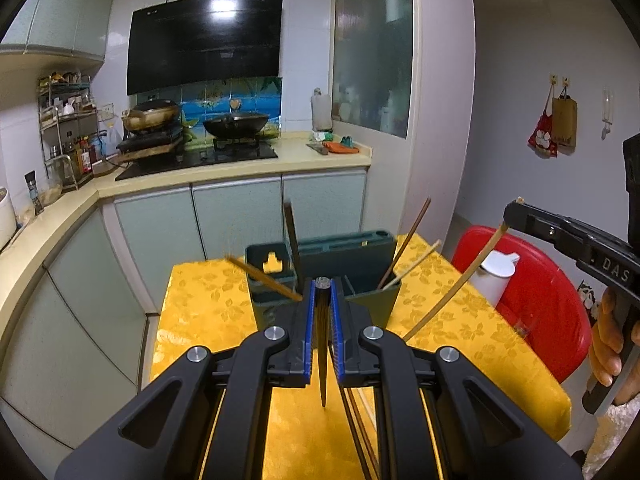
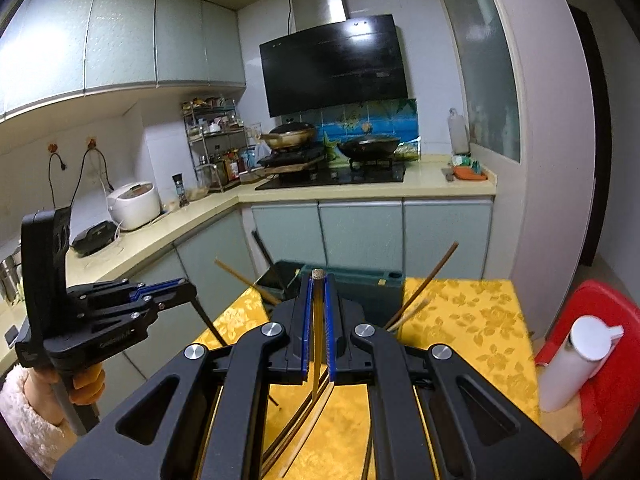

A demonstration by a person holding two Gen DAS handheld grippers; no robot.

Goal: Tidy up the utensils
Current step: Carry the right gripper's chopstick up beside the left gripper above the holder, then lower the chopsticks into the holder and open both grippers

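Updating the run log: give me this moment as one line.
left gripper: shut on dark chopstick | right gripper: shut on light chopstick | green holder: several chopsticks in | stage: carrying to holder

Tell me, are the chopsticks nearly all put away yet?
About halfway, it looks like. Done: several chopsticks already stand in the green holder. In hand: the left hand-held gripper is shut on a dark chopstick, and the right hand-held gripper is shut on a light chopstick. Left: both still need dropping in, and more chopsticks lie on the yellow tablecloth.
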